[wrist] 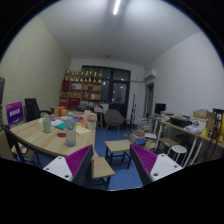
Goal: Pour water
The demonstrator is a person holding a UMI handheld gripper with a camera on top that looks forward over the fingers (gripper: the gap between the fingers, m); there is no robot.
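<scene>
Held high, looking across a room. Gripper with fingers spread wide, nothing between them — magenta pads on the inner faces, only blue floor and a low wooden bench showing in the gap.

Well beyond the left finger, a long wooden table crowded with small containers: an orange-capped bottle, a lidded cup, a greyish cup near the table's near end. Contents too small to tell; impossible to say which vessel holds the water.

Ahead, between the fingers and farther off, a small wooden stool-table. Beyond the right finger, a second table with dishes and a white stool beside it. At the far wall, shelves packed with goods and a dark doorway. Ceiling light overhead.
</scene>
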